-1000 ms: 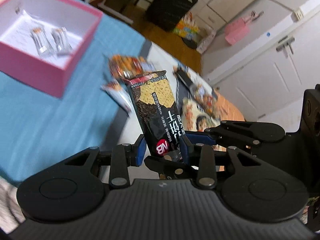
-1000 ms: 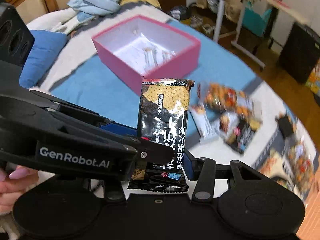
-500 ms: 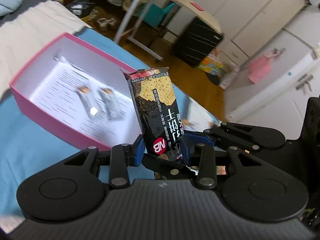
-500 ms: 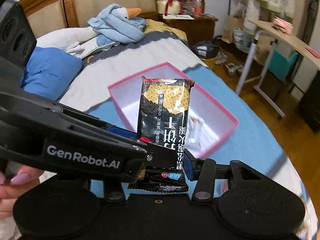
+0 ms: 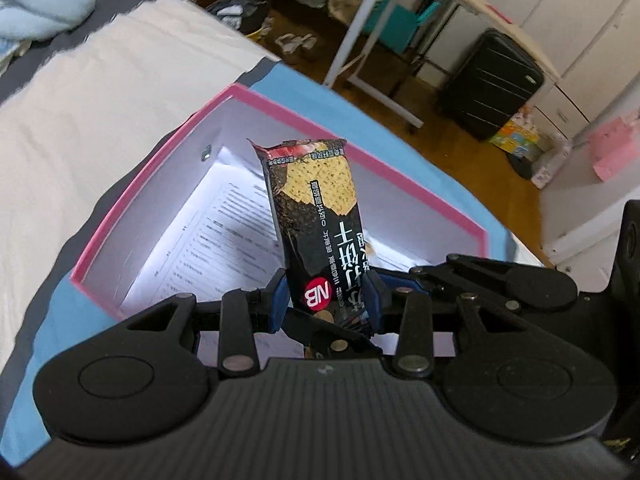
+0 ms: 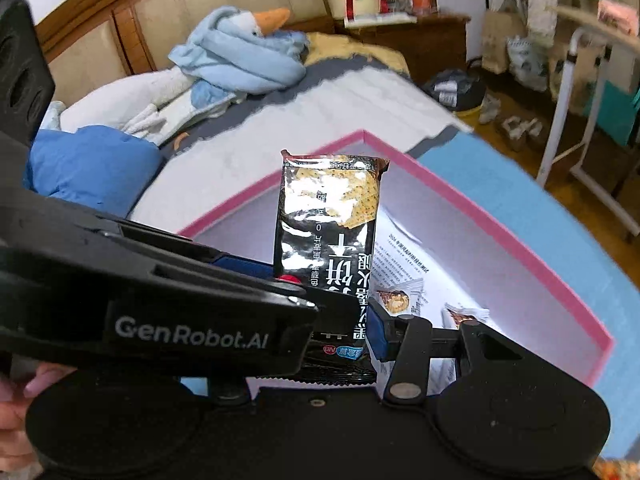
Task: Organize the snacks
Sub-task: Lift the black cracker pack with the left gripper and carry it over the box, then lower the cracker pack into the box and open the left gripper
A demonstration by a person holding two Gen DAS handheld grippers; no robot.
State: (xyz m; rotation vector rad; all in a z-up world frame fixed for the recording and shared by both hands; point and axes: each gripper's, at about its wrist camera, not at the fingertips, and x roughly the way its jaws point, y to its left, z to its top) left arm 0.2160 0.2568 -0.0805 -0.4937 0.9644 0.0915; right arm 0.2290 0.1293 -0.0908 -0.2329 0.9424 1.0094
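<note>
Cracker packet point(image 5: 316, 232) now sits over the open pink box point(image 5: 152, 196); half a second ago it was only at the box's near edge, and a second ago it hung over the scattered snack pile on the blue sheet. Carry phase looks finished; judged next step is lowering and release into the box.

Both grippers pinch the same packet. Left gripper point(image 5: 326, 300): blue-padded fingers point(image 5: 278, 300) closed to a narrow gap on the packet's lower end, near the red round logo. Right gripper point(image 6: 344, 320): fingers likewise closed on the lower part, its left side hidden behind the other gripper's black body at centre left of the frame.

Packet: long, flat, glossy black foil with crimped ends, cracker print on top half, standing upright and slightly tilted. Foil throws strong glare in the right wrist view; likely slippery and crushable.

Box: rigid card, pink outside, matt white inside, square corners. A printed paper sheet point(image 5: 224, 248) lines the floor. Two small clear-wrapped snacks point(image 6: 400, 300) lie on it, lower right of the right wrist view.

Box rests on a blue sheet point(image 6: 552, 216) on the bed point(image 5: 100, 92); a plush goose point(image 6: 240, 56) lies in the upper centre.
</note>
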